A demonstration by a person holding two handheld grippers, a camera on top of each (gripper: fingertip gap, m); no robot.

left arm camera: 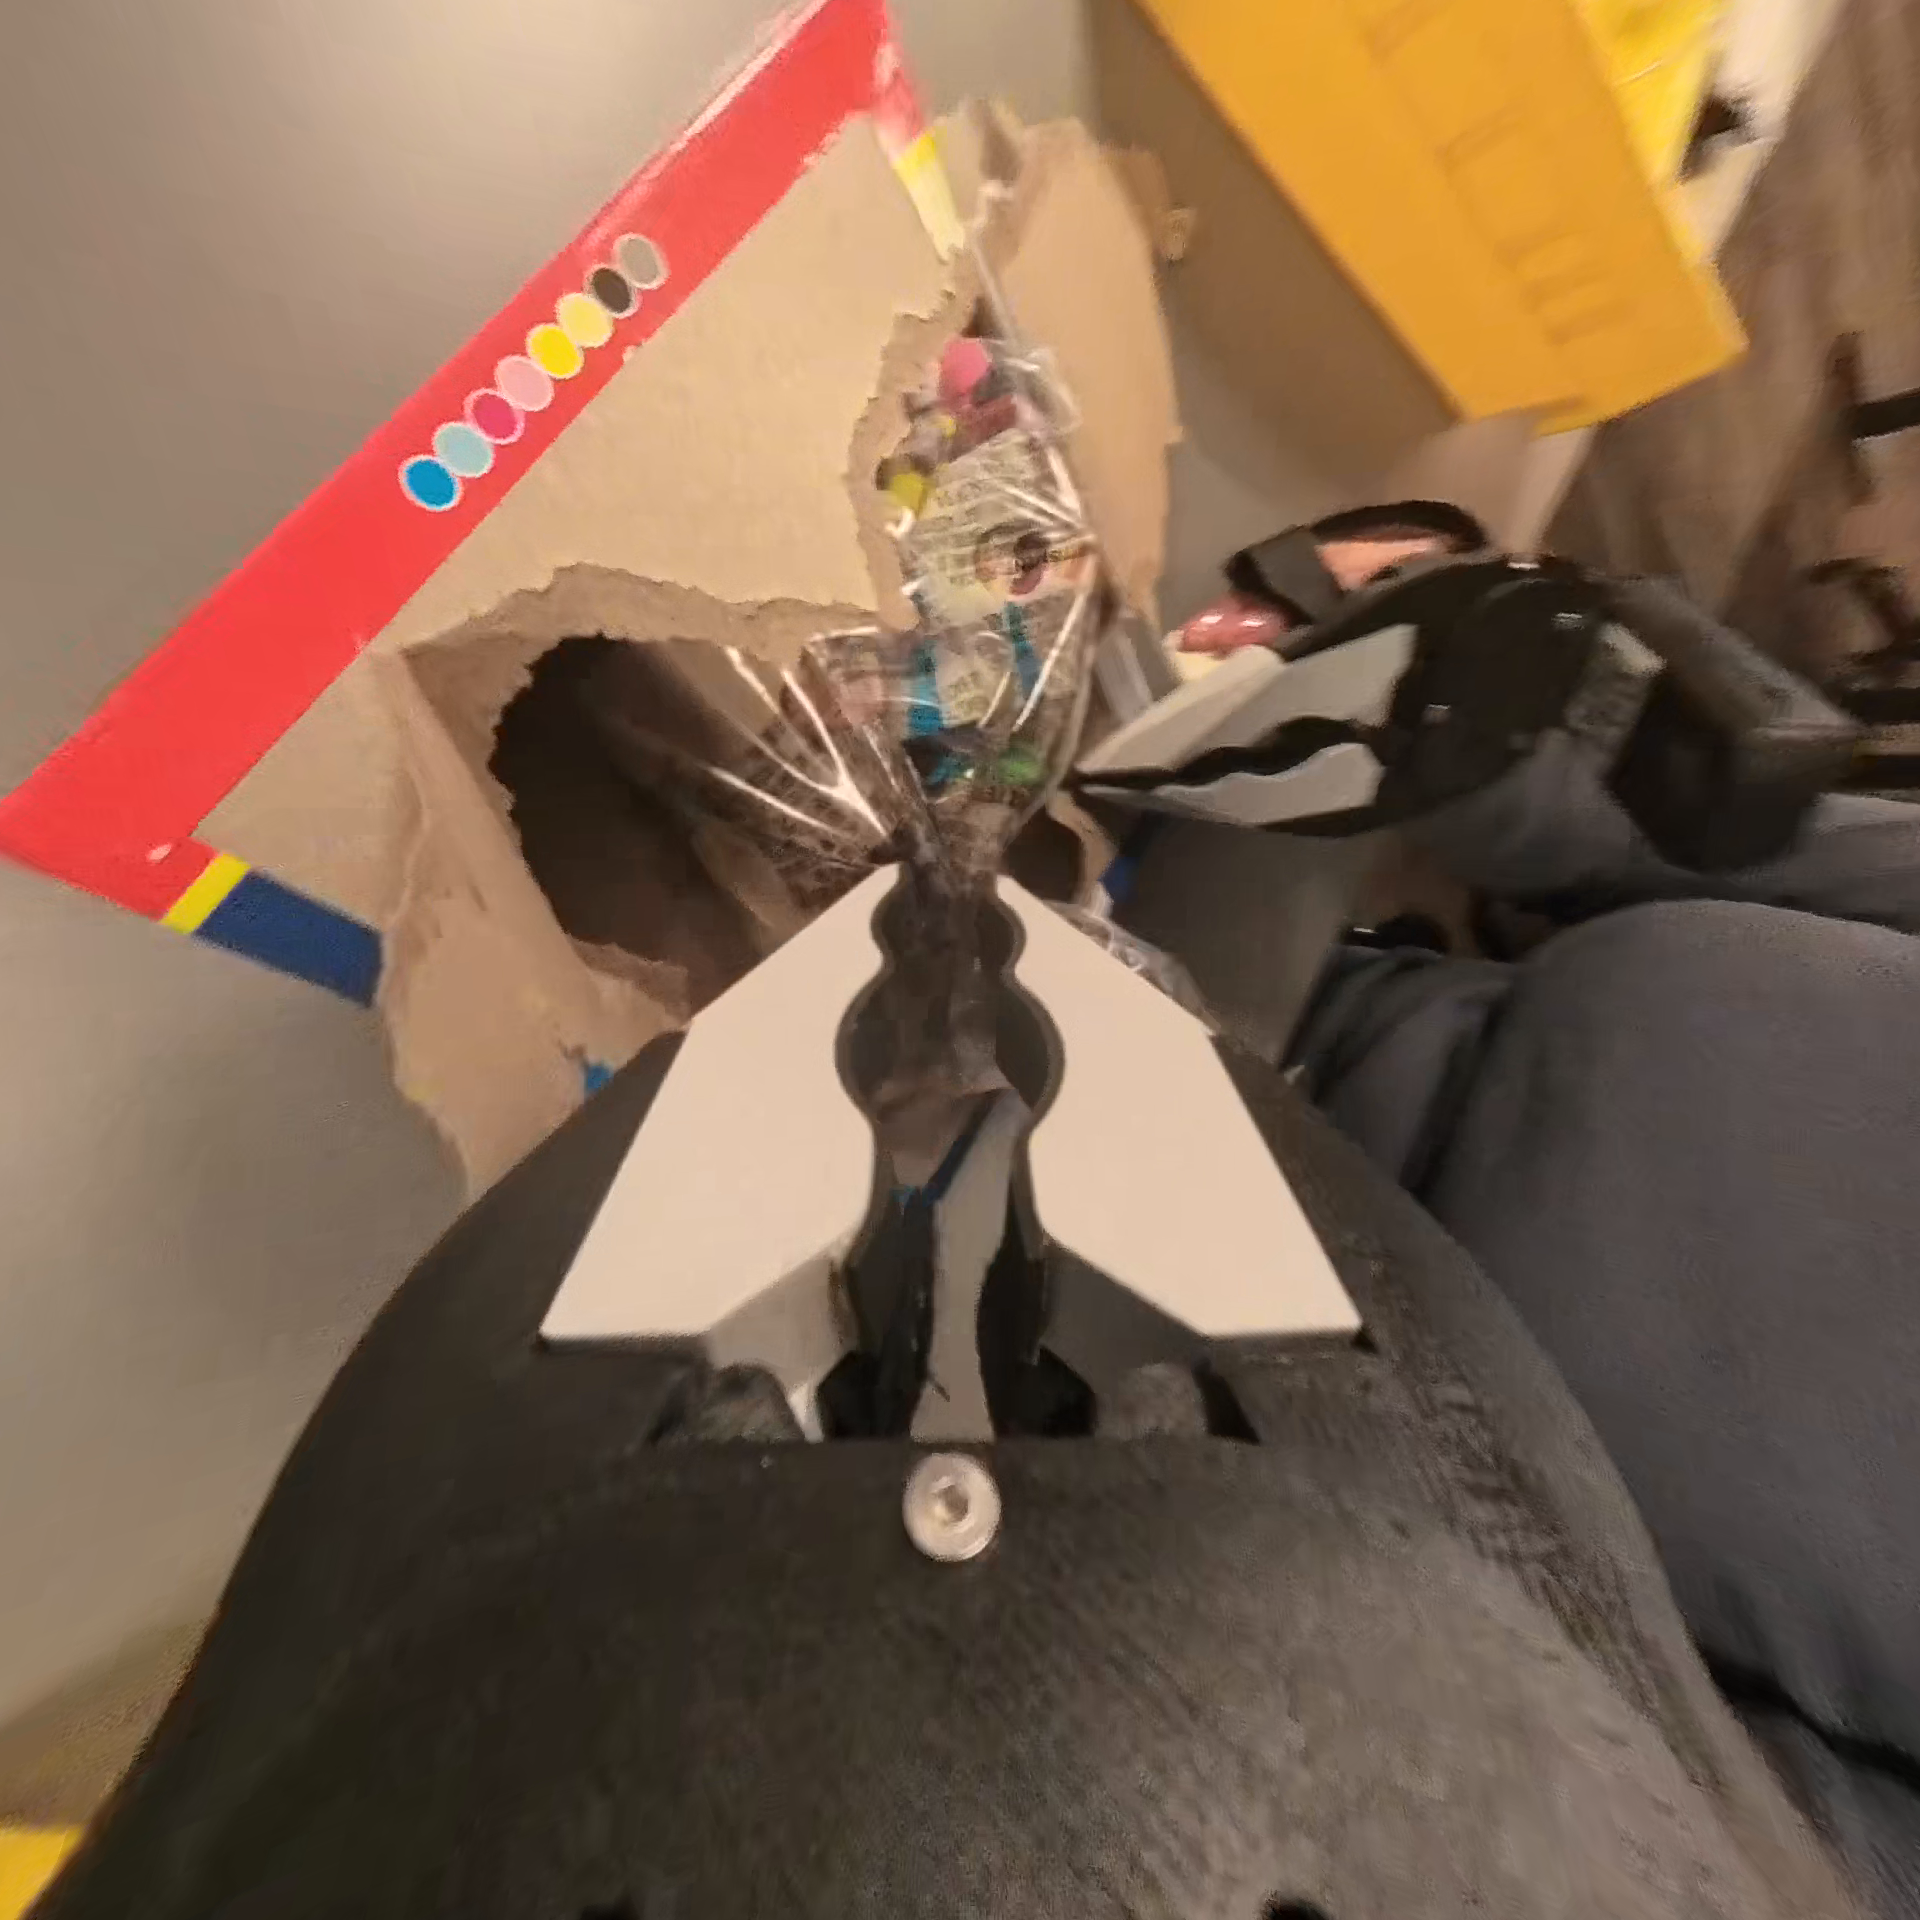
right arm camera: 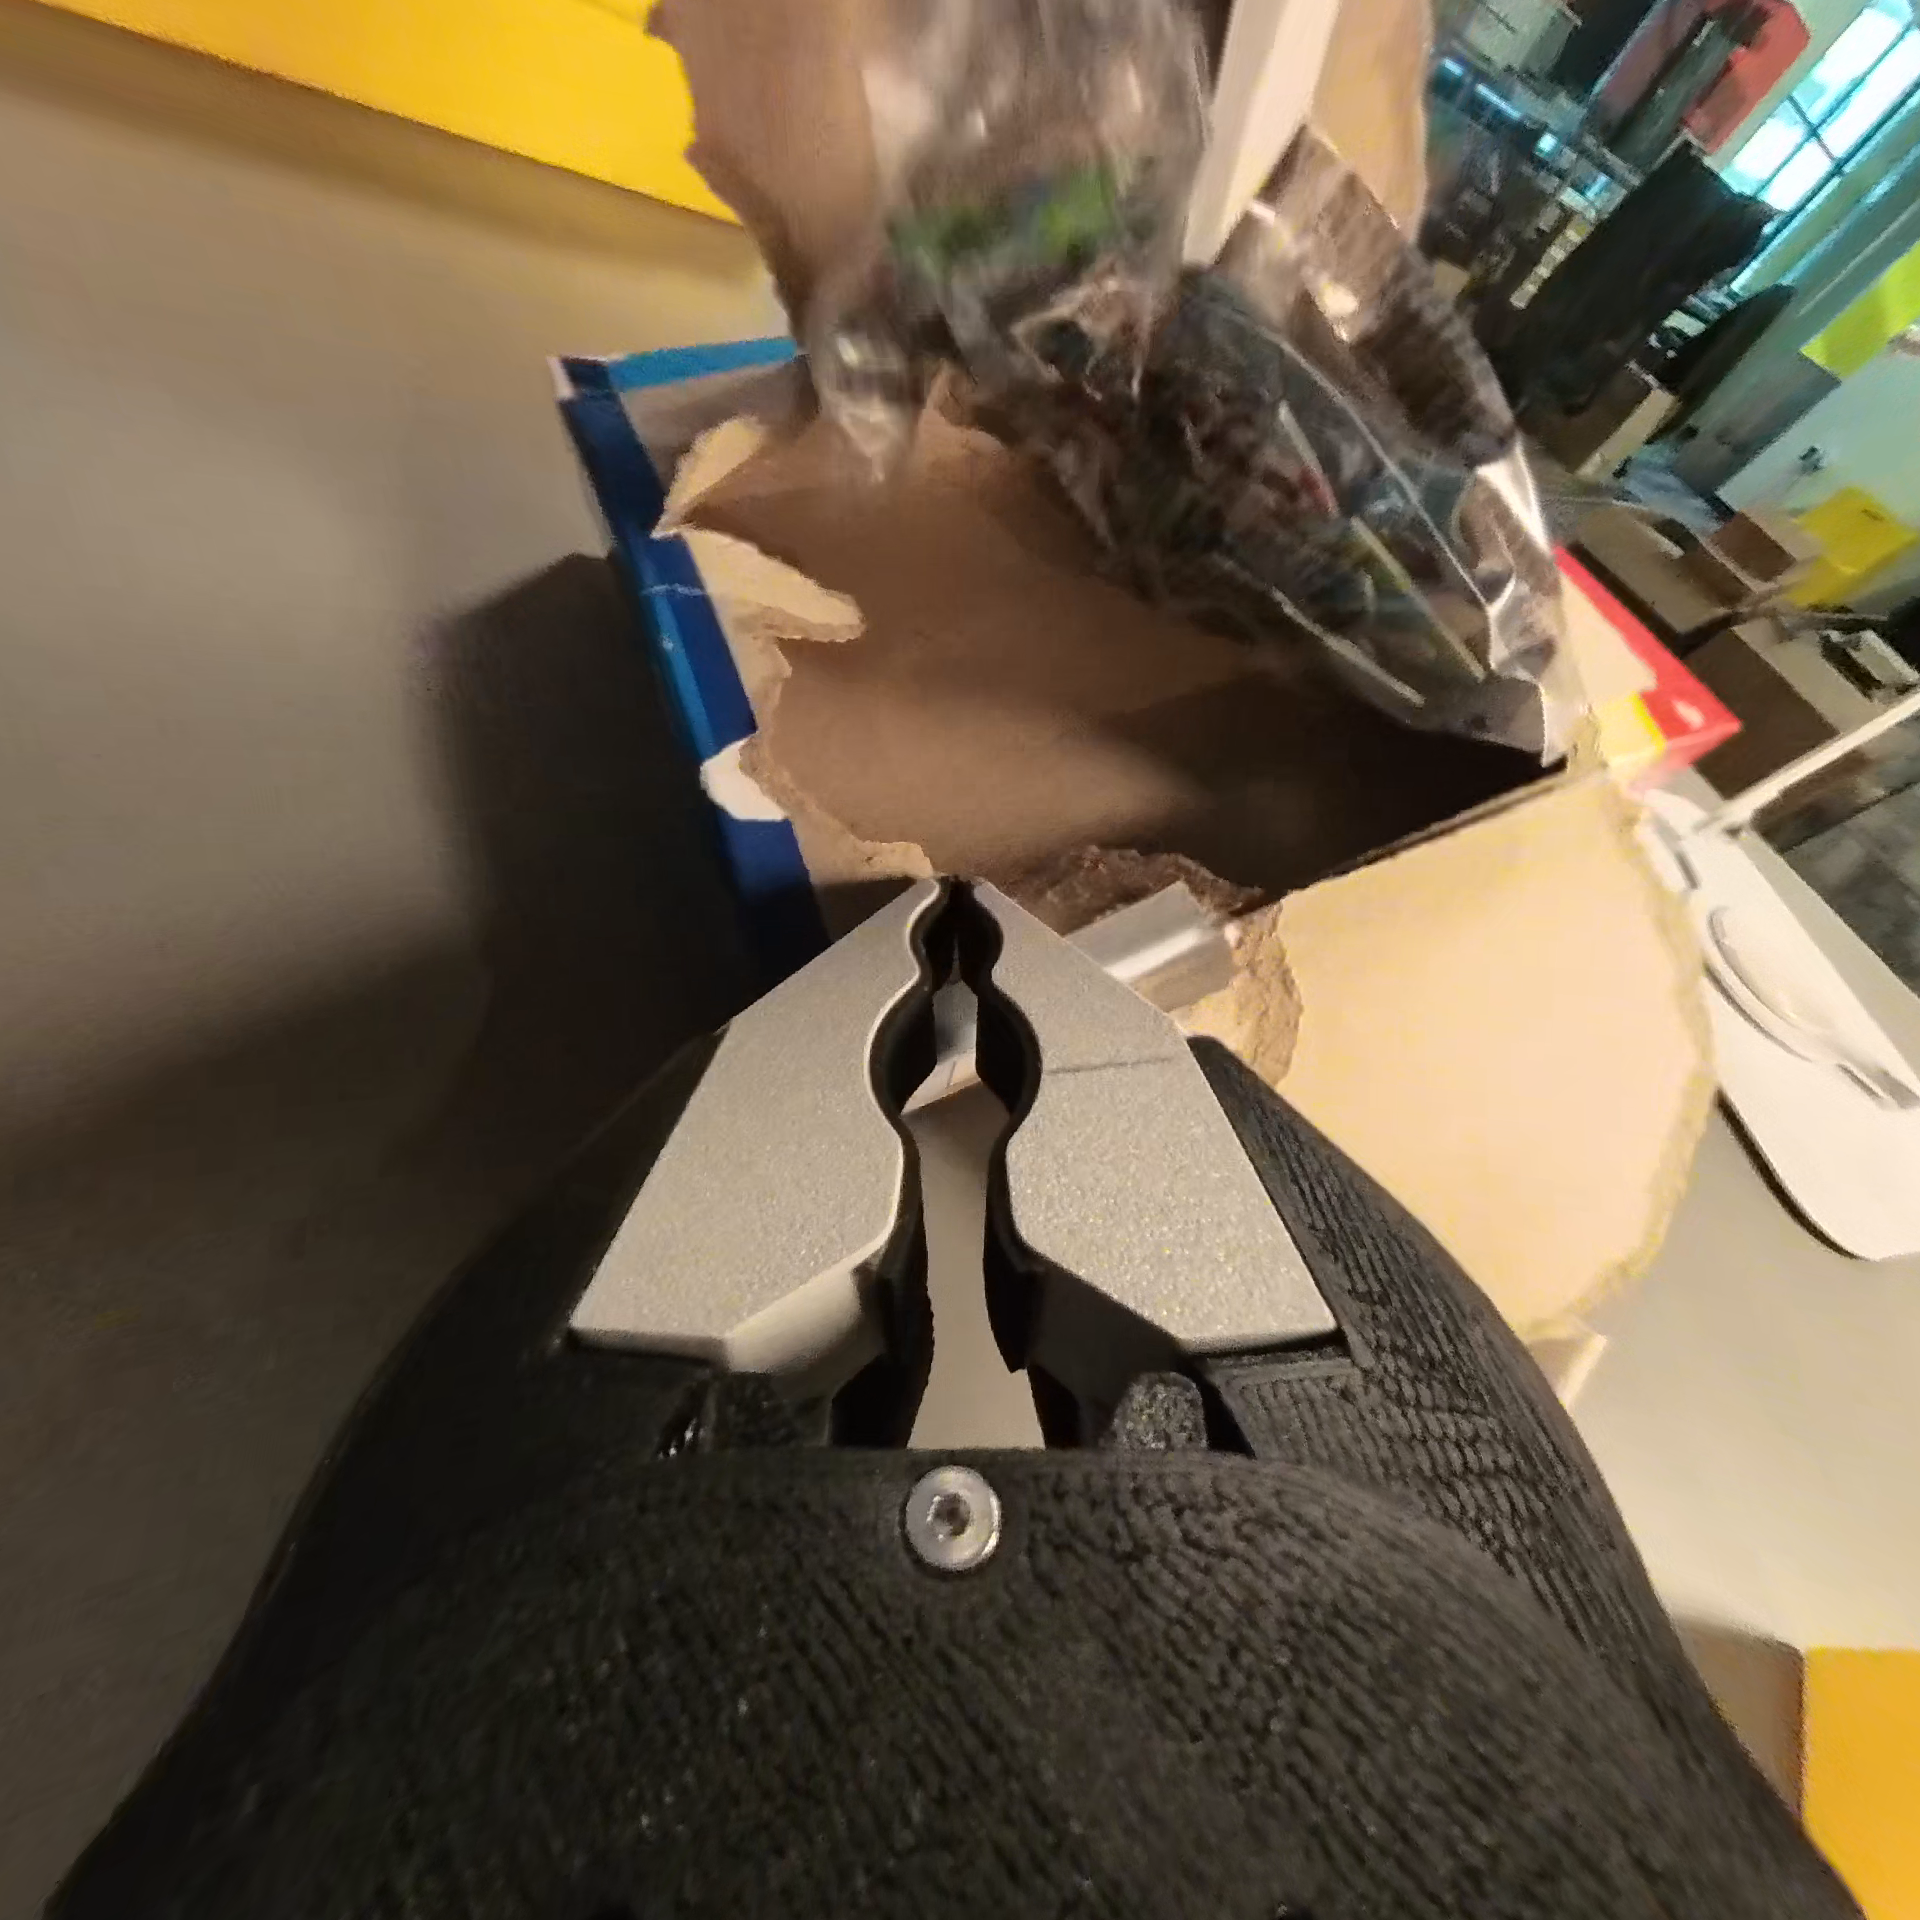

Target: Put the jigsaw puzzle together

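My left gripper [left arm camera: 940, 873] is shut on the bunched neck of a clear plastic bag [left arm camera: 977, 623] holding the coloured puzzle pieces. The bag hangs out of a ragged hole in the puzzle box [left arm camera: 665, 436], a brown cardboard box with red and blue edges. In the right wrist view the bag [right arm camera: 1247, 447] hangs over the torn box [right arm camera: 1039, 707]. My right gripper [right arm camera: 953, 888] is shut, its tips right at the torn edge of a cardboard flap. I cannot tell whether they pinch it. The right gripper also shows in the left wrist view [left arm camera: 1086, 774], beside the bag.
A yellow box [left arm camera: 1455, 187] lies behind the puzzle box on the grey table [left arm camera: 156, 312]. A white rounded object [right arm camera: 1818, 1091] sits on the table to the right. A person's legs in dark trousers [left arm camera: 1610, 1143] are at the right. About 12 centimetres separates my left fingertips from my right.
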